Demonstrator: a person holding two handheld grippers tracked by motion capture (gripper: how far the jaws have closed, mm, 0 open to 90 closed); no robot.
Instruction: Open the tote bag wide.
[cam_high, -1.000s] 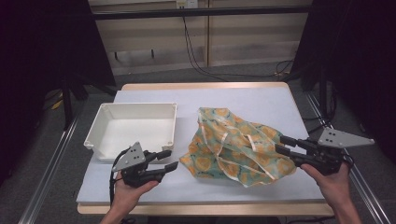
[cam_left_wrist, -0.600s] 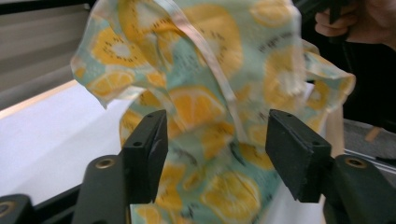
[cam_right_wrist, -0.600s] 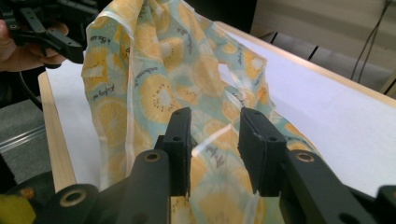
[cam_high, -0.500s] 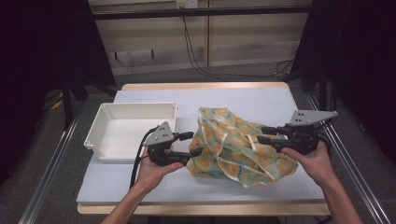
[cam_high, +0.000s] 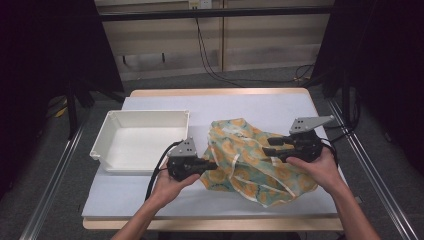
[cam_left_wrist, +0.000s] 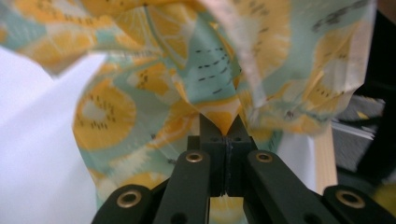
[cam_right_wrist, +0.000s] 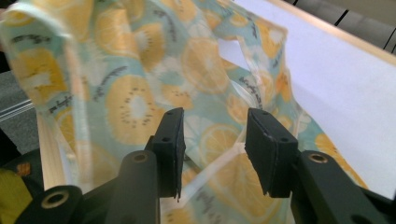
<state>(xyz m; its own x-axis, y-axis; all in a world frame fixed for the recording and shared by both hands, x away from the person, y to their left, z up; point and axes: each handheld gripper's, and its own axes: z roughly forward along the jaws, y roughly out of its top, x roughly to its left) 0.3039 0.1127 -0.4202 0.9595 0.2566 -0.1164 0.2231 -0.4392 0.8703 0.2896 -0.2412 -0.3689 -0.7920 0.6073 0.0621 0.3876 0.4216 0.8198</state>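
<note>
From my seat the high view is lit evenly from above on the table; the surroundings at both sides fall into near black; shadows under the white tray and the cloth are soft and short; the picture is a little soft and grainy, with no glare. In the left gripper view the cloth is blurred throughout, worst at the top and left edges, while the black jaws are sharper; the white tabletop there washes out bright. In the right gripper view the jaws are fairly sharp; the cloth softens toward the far edge.
</note>
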